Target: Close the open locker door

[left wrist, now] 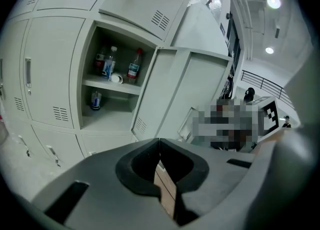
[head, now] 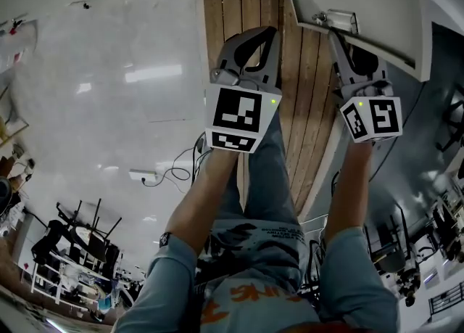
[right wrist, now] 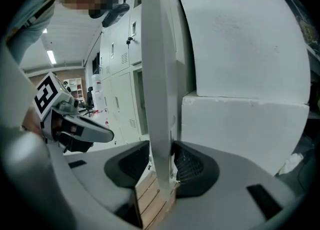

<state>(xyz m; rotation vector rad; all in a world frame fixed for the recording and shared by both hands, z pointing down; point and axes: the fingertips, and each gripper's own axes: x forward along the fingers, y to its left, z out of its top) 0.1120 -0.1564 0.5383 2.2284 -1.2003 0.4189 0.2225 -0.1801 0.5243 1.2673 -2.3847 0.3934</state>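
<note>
The left gripper (left wrist: 159, 144) has its jaws pressed together with nothing between them. Above and left of these jaws stands the open locker (left wrist: 120, 104), a grey compartment with a shelf. Three bottles (left wrist: 133, 66) stand on the shelf, and a small can (left wrist: 95, 100) stands below it. The door (left wrist: 175, 93) hangs open above and just right of the left jaws, hinged on the compartment's right side. Its inner face, with a vent slot low down, is turned towards them. Closed lockers fill the wall to the left of the jaws.

The right gripper (right wrist: 161, 149) has its jaws spread wide. The door's free edge stands upright between them, seen edge-on and rising well above them. It lies close to both pads, nearer the right-hand one, and no squeeze on it can be made out.

In the head view both grippers point forward and down. The right one is at the door's edge, and the left one is beside it, apart from the door. The plank floor (head: 239, 5) runs beneath both pairs of jaws and shows through the gap behind each pair in the gripper views. The door is wide open, well away from the compartment's front.
</note>
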